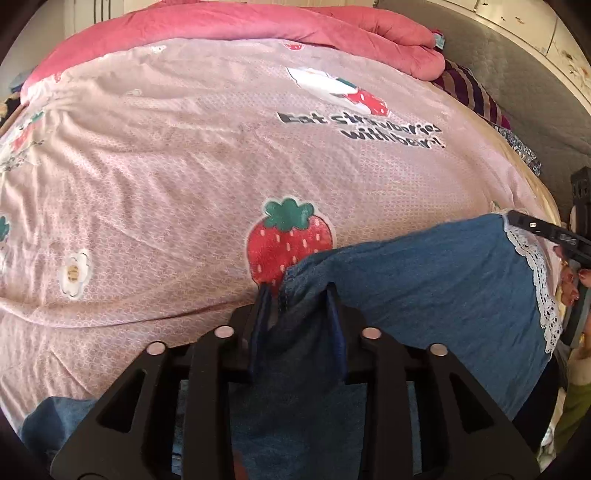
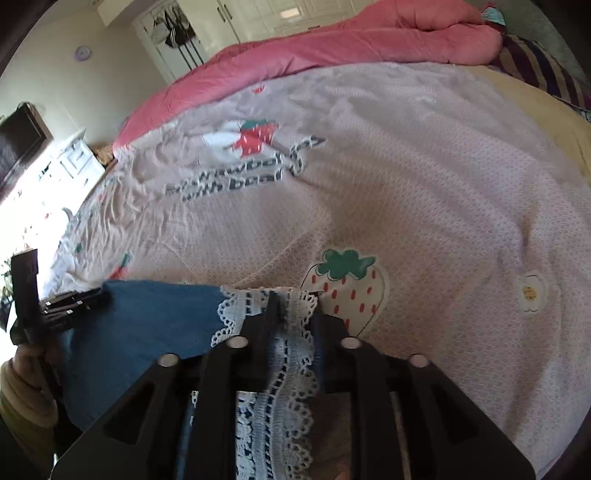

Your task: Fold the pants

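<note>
free: pink sheet (image 1: 166,166) ahead | blocked: bunched red quilt (image 1: 258,22), apparently far edge

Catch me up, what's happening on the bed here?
A person is folding blue denim pants with white lace trim on a bed covered by a pink strawberry-print sheet. The left gripper is shut on a plain denim edge; the right gripper is shut on the lace hem. The pants are held stretched between them, just above the sheet.
</note>
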`<state>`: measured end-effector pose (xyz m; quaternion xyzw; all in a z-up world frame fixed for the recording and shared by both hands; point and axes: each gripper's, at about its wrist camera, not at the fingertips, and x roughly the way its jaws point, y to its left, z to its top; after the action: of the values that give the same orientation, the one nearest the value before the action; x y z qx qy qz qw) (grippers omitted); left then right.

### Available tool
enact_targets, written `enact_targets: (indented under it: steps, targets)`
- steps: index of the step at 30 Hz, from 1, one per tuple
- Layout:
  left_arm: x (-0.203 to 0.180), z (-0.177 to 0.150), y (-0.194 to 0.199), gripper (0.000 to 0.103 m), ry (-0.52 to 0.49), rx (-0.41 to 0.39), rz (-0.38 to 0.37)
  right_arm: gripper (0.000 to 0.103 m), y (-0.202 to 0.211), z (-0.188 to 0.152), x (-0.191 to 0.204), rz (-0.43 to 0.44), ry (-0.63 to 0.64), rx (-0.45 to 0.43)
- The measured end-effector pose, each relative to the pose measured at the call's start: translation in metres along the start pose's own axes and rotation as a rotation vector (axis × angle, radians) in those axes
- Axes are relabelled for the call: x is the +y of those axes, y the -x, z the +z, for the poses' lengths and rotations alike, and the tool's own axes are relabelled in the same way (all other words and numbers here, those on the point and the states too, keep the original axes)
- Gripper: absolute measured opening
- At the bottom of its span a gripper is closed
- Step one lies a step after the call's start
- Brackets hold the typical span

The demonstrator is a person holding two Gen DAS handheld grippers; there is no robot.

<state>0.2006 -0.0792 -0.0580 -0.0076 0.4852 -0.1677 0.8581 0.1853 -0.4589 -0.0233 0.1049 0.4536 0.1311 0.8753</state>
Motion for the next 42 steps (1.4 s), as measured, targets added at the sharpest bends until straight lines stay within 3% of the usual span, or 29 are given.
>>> enact_targets:
  steps: [3, 5, 10, 12, 15, 19, 24, 29, 35, 37, 42]
  targets:
    - [0.002, 0.0, 0.015, 0.033, -0.01, -0.044, 0.006, 0.043, 0.034, -0.005, 0.007, -0.013, 0.054, -0.072]
    - [0.004, -0.002, 0.033, 0.037, -0.002, -0.089, 0.006, 0.058, 0.052, -0.011, 0.016, -0.016, 0.081, -0.1]
    - [-0.004, -0.025, 0.087, 0.062, -0.033, -0.196, 0.079, 0.063, 0.08, -0.047, 0.056, 0.018, 0.204, -0.126]
    - [-0.009, -0.046, 0.106, 0.067, -0.059, -0.221, 0.159, 0.067, 0.081, -0.063, 0.073, 0.031, 0.245, -0.115]
    - [-0.009, -0.076, 0.123, 0.076, -0.054, -0.219, 0.246, 0.072, 0.075, -0.085, 0.097, 0.023, 0.316, -0.078]
    - [-0.006, -0.105, 0.139, 0.08, -0.03, -0.201, 0.283, 0.075, 0.063, -0.103, 0.121, -0.017, 0.382, -0.026]
    - [-0.012, -0.126, 0.156, 0.089, -0.049, -0.2, 0.249, 0.08, 0.058, -0.107, 0.137, -0.06, 0.389, -0.014]
    - [-0.021, -0.133, 0.158, 0.091, -0.065, -0.206, 0.245, 0.086, 0.058, -0.111, 0.145, -0.066, 0.389, -0.023]
    - [0.019, -0.145, 0.127, 0.091, 0.04, -0.07, 0.343, 0.087, 0.048, -0.126, 0.129, -0.097, 0.343, 0.044]
    - [0.039, -0.152, 0.12, 0.091, 0.088, -0.042, 0.295, 0.087, 0.046, -0.13, 0.116, -0.115, 0.311, 0.075]
    - [0.047, -0.152, 0.12, 0.091, 0.084, -0.056, 0.255, 0.087, 0.056, -0.138, 0.094, -0.083, 0.244, 0.084]
